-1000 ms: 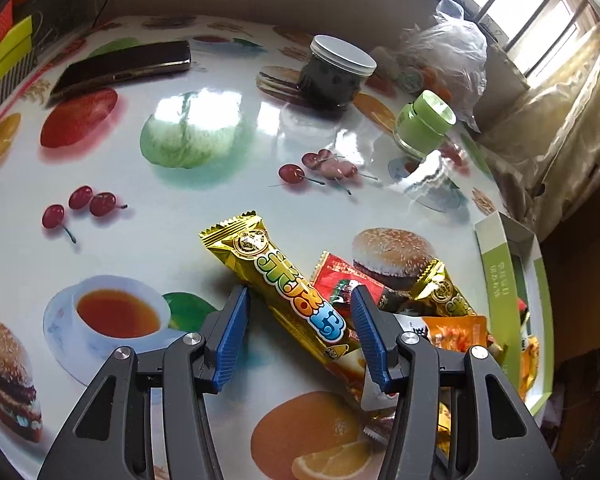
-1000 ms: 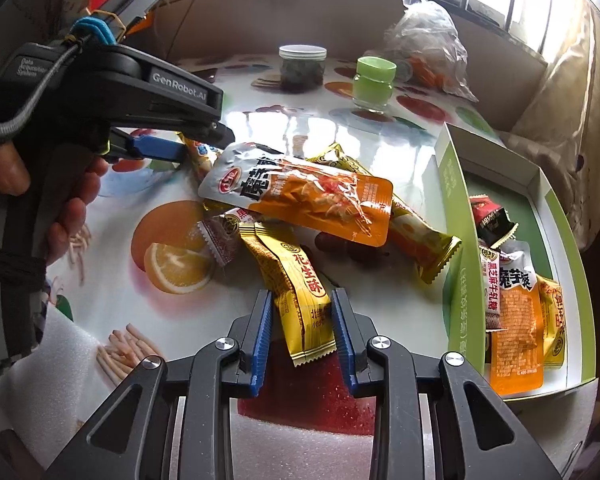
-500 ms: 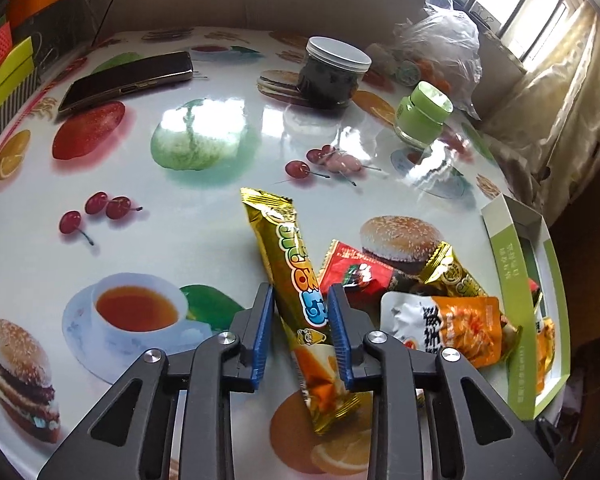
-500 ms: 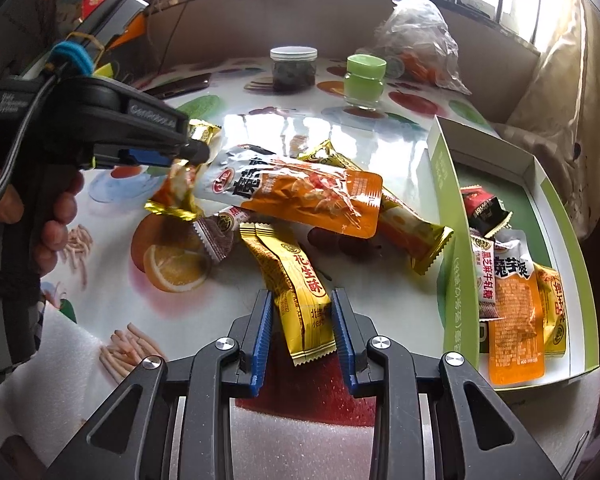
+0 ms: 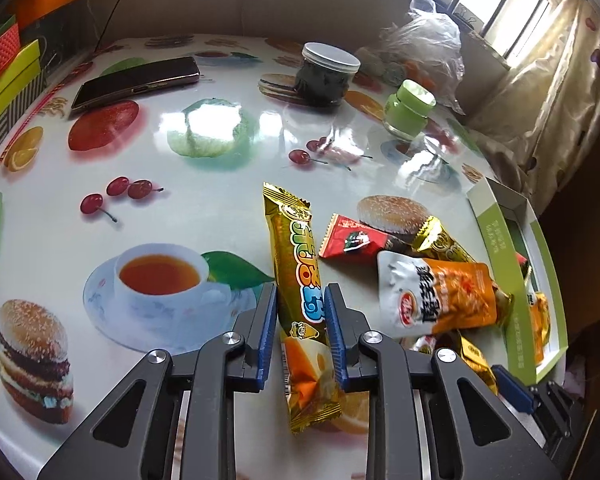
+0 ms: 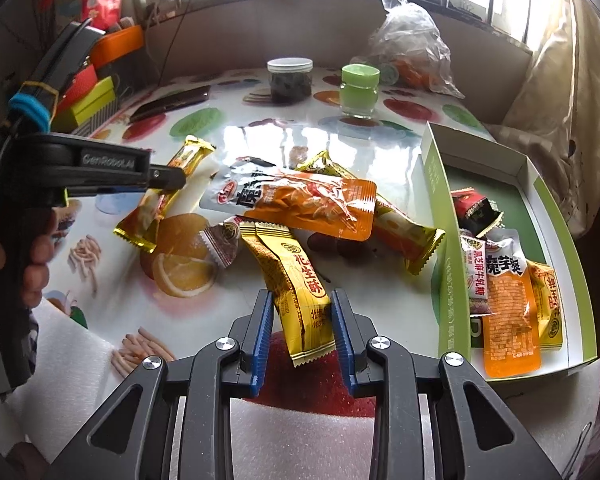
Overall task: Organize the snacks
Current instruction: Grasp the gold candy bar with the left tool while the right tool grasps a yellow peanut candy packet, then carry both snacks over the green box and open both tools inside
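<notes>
My left gripper point(image 5: 300, 296) is shut on a long gold snack bar point(image 5: 296, 280) and holds it above the table; it also shows in the right wrist view point(image 6: 160, 196). My right gripper point(image 6: 302, 300) is shut on a yellow peanut-crisp packet point(image 6: 296, 288) near the table's front edge. An orange-and-white pouch point(image 6: 300, 200) lies on top of a pile with a gold bar point(image 6: 404, 232) and a small brown packet point(image 6: 220, 244). A green-and-white box point(image 6: 440, 216) at the right holds several snack packets point(image 6: 504, 292).
A dark jar with a white lid point(image 6: 290, 80), a green-lidded jar point(image 6: 359, 90) and a clear plastic bag point(image 6: 412, 48) stand at the back. A phone point(image 5: 136, 82) lies at the back left. White foam point(image 6: 300, 440) lies under my right gripper. A red packet point(image 5: 350, 242) lies on the table.
My left gripper closed on the gold bar, turned it lengthwise and lifted it off the table. My right gripper stayed shut on the yellow packet and shifted it slightly.
</notes>
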Tool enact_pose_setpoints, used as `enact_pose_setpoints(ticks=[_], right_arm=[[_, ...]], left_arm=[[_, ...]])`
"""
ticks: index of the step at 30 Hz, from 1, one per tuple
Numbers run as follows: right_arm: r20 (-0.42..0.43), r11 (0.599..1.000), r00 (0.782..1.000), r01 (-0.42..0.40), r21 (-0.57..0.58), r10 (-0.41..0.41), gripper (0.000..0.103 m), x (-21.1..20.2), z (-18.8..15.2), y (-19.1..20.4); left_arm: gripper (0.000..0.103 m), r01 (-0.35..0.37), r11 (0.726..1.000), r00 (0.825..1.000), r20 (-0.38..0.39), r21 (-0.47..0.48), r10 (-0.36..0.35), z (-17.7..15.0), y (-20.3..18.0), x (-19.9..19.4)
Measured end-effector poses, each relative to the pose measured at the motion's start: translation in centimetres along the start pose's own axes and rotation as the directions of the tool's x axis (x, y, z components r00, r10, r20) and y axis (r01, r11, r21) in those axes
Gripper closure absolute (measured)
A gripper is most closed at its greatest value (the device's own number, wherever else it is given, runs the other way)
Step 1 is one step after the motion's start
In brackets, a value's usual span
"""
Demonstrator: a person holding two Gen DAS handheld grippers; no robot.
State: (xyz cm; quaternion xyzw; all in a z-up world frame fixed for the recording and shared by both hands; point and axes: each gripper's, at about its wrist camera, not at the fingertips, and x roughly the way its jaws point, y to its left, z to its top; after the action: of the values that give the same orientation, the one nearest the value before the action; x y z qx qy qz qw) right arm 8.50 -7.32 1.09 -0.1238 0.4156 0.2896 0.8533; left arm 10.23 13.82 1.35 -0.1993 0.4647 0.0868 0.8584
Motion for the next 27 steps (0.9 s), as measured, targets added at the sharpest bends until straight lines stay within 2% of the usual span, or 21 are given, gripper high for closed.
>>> enact_pose_setpoints(ticks=[17,27], right_arm=[[0.061,1.0,0.998,-0.006,0.03,0.005,0.076,-2.4,0.3,-0.9],[0.109,0.996,0.993,0.035,0.086,-0.044,0.075,-4.6,0.8,-3.7]], left_arm=[[0.078,0.014,0.997,0.998,0.057,0.074,-0.018,-0.8,-2.5,-3.6],[0.078,0.048,0.989,0.996,0.066,0.138,-0.057,-0.7,-6.0,-4.5]])
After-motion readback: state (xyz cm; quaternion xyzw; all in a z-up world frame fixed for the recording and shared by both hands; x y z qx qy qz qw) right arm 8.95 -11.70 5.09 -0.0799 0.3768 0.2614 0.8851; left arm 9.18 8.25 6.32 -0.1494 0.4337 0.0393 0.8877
